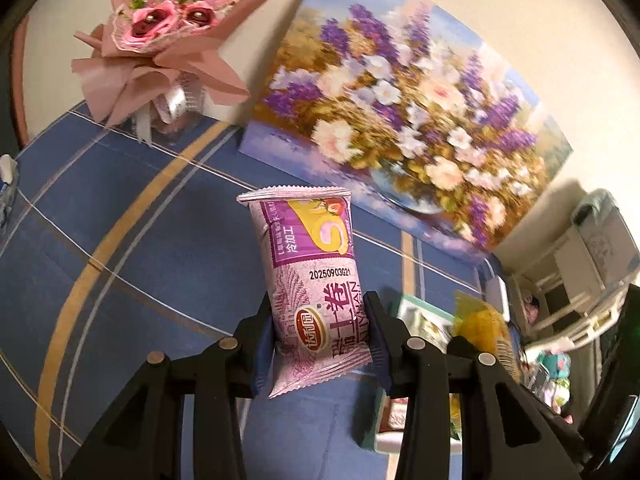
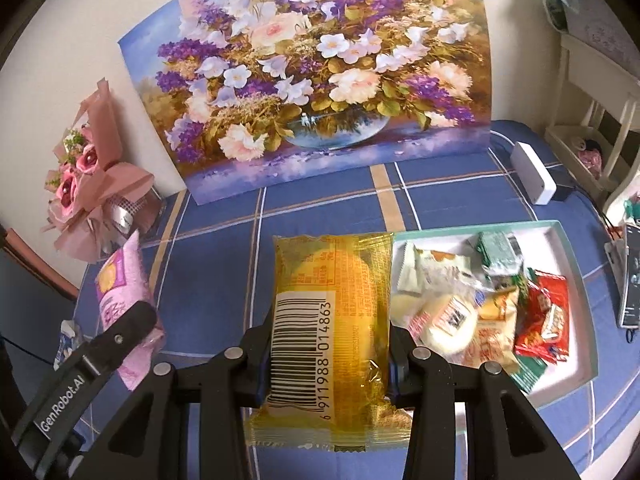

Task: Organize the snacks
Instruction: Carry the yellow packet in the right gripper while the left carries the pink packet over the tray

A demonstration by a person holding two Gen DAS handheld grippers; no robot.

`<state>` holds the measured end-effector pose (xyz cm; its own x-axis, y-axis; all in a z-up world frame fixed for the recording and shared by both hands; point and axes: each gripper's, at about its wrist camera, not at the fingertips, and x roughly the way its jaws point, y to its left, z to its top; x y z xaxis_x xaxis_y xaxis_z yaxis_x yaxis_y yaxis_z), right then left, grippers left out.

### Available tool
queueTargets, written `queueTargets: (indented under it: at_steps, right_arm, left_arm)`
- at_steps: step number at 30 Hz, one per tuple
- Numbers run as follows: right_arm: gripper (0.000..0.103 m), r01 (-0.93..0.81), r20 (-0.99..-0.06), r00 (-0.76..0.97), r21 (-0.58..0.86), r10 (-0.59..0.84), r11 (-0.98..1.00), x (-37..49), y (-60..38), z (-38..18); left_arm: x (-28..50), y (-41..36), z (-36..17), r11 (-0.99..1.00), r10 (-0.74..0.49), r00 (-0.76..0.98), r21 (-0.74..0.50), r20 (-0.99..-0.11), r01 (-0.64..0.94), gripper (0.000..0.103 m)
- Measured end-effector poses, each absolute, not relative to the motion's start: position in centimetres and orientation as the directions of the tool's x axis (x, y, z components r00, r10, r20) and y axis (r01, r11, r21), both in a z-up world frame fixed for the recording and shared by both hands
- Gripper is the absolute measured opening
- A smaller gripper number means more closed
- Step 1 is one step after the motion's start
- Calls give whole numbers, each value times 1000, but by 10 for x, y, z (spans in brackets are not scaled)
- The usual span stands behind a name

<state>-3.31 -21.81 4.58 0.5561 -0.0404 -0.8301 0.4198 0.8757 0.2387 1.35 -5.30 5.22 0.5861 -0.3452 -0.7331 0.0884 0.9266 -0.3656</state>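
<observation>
The purple snack packet (image 1: pixel 312 288) is held upright, its long axis running away from the camera, with one crimped end at the top and the other hanging below the jaws. It is clamped at its lower half by the left gripper (image 1: pixel 320 344), whose jaws are nearly closed and pressed against both sides of the wrapper. The yellow snack packet (image 2: pixel 332 332) is held the same way, lengthwise, barcode facing the camera, and is pinched across its lower middle by the right gripper (image 2: pixel 328 356), likewise closed tightly on the wrapper. Both packets are raised above the blue checked tablecloth (image 2: pixel 224 264). Just beside the yellow packet, on its right, a white tray (image 2: pixel 576 264) piled with mixed snacks (image 2: pixel 480 312) is seen. A flower painting (image 2: pixel 312 80) is propped against the wall at the far edge, with a pink bouquet (image 2: pixel 88 184) to its left. Bare cloth lies between the packets and the painting.
</observation>
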Motion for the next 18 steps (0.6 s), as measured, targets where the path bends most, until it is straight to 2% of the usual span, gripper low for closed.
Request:
queueTargets:
  at_steps: [10, 18]
  right_arm:
    - [44, 449, -832, 550, 230, -65, 864, -70, -224, 44]
    - [44, 492, -838, 541, 244, -74, 835, -88, -243, 40]
  left_arm:
    - [-13, -85, 52, 912, -405, 547, -361, -732, 192, 43]
    - [-24, -102, 53, 914, -407, 547, -331, -731, 236, 43]
